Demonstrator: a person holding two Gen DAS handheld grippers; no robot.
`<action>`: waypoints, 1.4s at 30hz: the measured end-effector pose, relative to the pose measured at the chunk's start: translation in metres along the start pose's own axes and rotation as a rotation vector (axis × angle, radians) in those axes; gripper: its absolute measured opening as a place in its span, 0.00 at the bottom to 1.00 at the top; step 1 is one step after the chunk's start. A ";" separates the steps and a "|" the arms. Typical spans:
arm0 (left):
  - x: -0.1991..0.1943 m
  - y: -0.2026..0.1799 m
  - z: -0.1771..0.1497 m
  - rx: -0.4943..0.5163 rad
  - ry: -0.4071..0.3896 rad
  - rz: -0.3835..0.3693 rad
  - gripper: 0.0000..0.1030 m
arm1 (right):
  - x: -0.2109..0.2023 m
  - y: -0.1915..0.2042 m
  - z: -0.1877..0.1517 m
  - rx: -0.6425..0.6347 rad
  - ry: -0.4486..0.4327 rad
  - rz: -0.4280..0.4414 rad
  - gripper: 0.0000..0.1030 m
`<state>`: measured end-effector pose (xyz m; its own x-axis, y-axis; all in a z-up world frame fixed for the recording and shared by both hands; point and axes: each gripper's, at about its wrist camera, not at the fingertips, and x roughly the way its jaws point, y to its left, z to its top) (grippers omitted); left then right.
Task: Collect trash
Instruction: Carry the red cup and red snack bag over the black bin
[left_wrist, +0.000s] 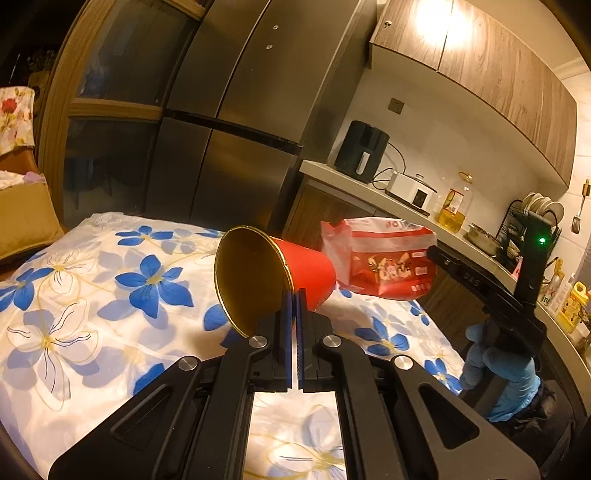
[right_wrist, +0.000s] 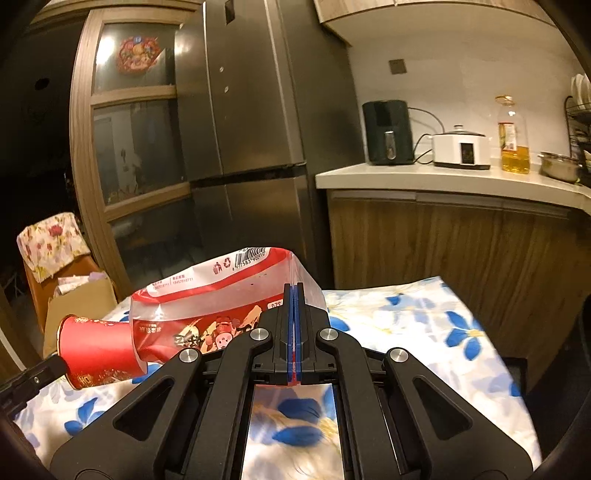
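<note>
Currently, left wrist view: left gripper (left_wrist: 294, 295) pinching rim of red paper cup (left_wrist: 273, 275), lifting it clear above floral tablecloth (left_wrist: 92, 295); cup light, crushable. Right wrist view: right gripper (right_wrist: 294, 291) clamping edge of snack bag (right_wrist: 221, 314), airborne; film thin, slippery, likely gripping best at seam.

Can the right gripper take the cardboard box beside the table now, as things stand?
Probably not. The right gripper is shut on the red snack bag, so its jaws are occupied. The cardboard box stands past the table's far-left corner, behind the bag and the red cup.
</note>
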<state>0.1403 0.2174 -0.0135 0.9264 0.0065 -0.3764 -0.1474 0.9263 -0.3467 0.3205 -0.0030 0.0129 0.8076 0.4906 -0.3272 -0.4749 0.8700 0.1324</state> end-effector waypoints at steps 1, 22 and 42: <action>-0.002 -0.005 0.001 0.005 -0.001 -0.003 0.01 | -0.008 -0.004 0.001 0.005 -0.006 -0.009 0.00; 0.010 -0.174 -0.013 0.160 0.023 -0.220 0.01 | -0.175 -0.158 0.002 0.110 -0.126 -0.273 0.00; 0.081 -0.367 -0.045 0.320 0.083 -0.458 0.01 | -0.262 -0.308 -0.020 0.257 -0.172 -0.593 0.00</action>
<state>0.2543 -0.1392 0.0448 0.8385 -0.4413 -0.3196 0.3880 0.8954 -0.2183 0.2479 -0.4008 0.0391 0.9605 -0.0924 -0.2623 0.1483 0.9681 0.2021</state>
